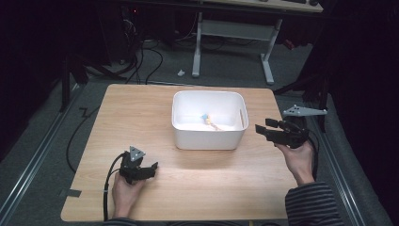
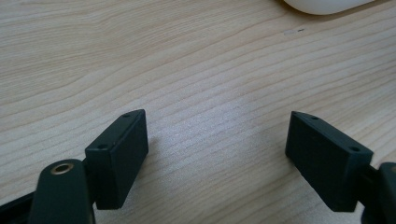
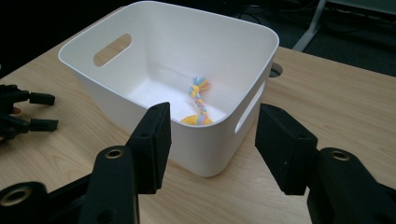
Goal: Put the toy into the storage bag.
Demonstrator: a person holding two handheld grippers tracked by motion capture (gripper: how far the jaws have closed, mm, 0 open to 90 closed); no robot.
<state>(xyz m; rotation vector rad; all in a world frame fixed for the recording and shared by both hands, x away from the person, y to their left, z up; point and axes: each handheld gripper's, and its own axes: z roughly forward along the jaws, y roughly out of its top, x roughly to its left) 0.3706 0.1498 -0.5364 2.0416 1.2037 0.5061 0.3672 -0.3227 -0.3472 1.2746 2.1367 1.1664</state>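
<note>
A white plastic bin (image 1: 207, 140) with handle slots stands on the middle of the wooden table (image 1: 141, 117). Inside it lies a braided rope toy (image 1: 211, 122), yellow, pink and blue (image 3: 200, 103). My left gripper (image 1: 154, 167) rests low on the table near the front left, open, with bare wood between its jaws (image 2: 217, 135). My right gripper (image 1: 263, 127) hovers to the right of the bin, open, pointing at the bin's near wall (image 3: 212, 123). The left gripper (image 3: 44, 112) also appears far off in the right gripper view.
A white-legged desk (image 1: 230, 33) and cables (image 1: 150, 56) stand on the floor beyond the table. Metal rails (image 1: 33, 160) run along both sides of the table. Bare wood lies in front of the bin.
</note>
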